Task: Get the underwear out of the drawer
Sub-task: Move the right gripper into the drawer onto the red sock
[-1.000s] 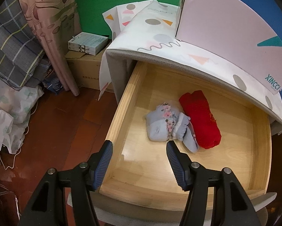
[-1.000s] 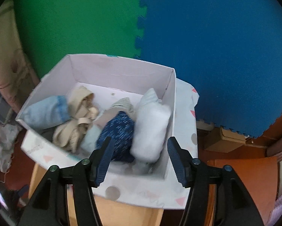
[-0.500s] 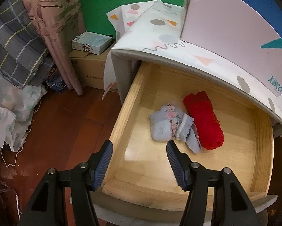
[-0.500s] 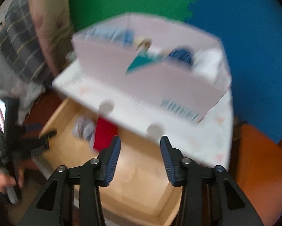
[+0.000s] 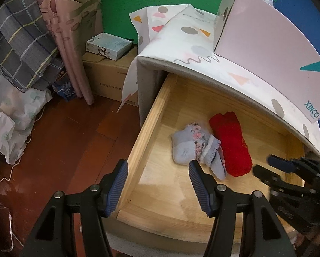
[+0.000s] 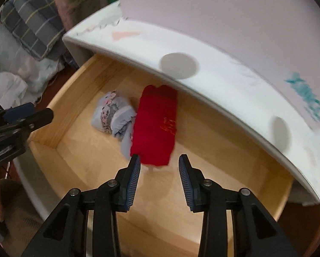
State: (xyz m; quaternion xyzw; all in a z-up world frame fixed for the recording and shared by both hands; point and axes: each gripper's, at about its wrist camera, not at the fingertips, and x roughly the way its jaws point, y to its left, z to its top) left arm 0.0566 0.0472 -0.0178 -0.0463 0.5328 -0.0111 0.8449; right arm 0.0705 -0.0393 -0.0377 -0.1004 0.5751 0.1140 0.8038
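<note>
fingers of the right gripper (image 6: 159, 167) were closing with nothing between them, the red underwear (image 6: 154, 128) lying just ahead of their tips on the drawer (image 6: 78, 154) floor; the left gripper (image 5: 157, 185) hung half spread and empty over the drawer's near corner. soft, light, rolled cloth, it would likely squash and sag, so pinching across the roll's middle looked safest. a pale blue bundle (image 6: 112, 115) touched its left side; nothing else lay inside.

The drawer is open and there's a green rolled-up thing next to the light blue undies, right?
Almost. The open drawer does hold the light blue underwear, but the rolled item beside it is red, not green. The right wrist view shows this plainly.
</note>
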